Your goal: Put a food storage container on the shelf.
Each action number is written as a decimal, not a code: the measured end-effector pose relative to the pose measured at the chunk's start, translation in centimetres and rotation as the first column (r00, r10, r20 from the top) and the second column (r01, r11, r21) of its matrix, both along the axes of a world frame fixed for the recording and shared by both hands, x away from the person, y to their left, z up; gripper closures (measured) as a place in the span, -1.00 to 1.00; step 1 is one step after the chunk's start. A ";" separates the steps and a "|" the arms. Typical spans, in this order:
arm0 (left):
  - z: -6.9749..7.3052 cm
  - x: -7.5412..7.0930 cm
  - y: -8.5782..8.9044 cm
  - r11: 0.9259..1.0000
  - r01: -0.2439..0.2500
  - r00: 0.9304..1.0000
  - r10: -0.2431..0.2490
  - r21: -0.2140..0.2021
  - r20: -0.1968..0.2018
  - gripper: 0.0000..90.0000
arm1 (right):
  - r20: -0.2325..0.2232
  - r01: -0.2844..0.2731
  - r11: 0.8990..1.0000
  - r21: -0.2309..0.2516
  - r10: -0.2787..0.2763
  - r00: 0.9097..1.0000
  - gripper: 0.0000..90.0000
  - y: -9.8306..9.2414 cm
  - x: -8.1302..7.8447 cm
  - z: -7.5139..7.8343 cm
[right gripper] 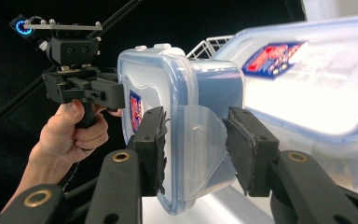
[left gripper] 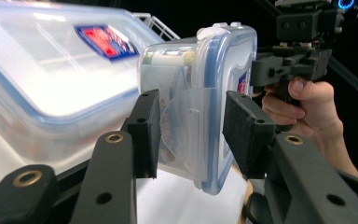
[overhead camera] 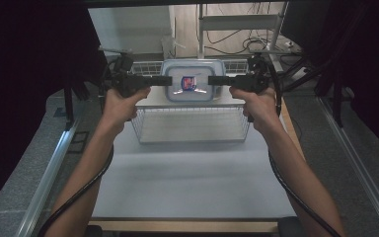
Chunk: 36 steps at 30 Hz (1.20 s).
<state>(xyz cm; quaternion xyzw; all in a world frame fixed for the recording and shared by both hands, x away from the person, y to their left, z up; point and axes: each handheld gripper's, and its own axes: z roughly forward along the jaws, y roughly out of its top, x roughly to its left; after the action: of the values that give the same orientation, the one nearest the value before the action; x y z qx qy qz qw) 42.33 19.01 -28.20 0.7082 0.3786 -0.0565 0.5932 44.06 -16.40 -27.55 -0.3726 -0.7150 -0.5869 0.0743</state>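
Observation:
A small clear container (overhead camera: 190, 83) with a blue-rimmed lid and a red and blue label hangs on edge between my two grippers, lid toward the person. My left gripper (overhead camera: 168, 80) holds its left end. In the left gripper view the jaws (left gripper: 191, 133) press on the small container (left gripper: 191, 74) on either side of its clear latch flap. My right gripper (overhead camera: 212, 80) holds the opposite end, and its jaws (right gripper: 196, 149) clamp the small container (right gripper: 168, 79) the same way. Each gripper view also shows the other hand and its gripper.
A larger clear container (overhead camera: 192, 66) with the same label sits just behind the small one, seen close in both gripper views (left gripper: 51, 79) (right gripper: 317, 93). A white wire basket (overhead camera: 192, 128) stands below on the pale table (overhead camera: 192, 177). Dark curtains flank both sides.

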 end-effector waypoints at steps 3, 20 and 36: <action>0.6 0.6 0.1 1.000 -0.007 1.000 0.007 -0.006 0.001 0.27 | 0.000 0.004 1.000 0.002 -0.004 1.000 0.30 0.1 0.6 0.5; 0.6 4.0 -0.7 0.995 -0.061 0.998 0.059 -0.073 -0.031 0.27 | -0.010 0.047 0.999 0.016 -0.047 0.999 0.29 -0.4 4.4 1.9; -0.1 5.2 -0.8 0.994 -0.088 0.994 0.084 -0.066 -0.066 0.25 | -0.051 0.050 0.998 0.031 -0.048 0.998 0.27 -0.5 6.0 0.6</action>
<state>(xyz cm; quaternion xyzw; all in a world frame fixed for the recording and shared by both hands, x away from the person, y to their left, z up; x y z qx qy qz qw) 47.56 18.18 -28.29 0.6682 0.4252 -0.0663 0.6069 50.10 -16.87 -26.99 -0.4033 -0.6941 -0.5905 0.0838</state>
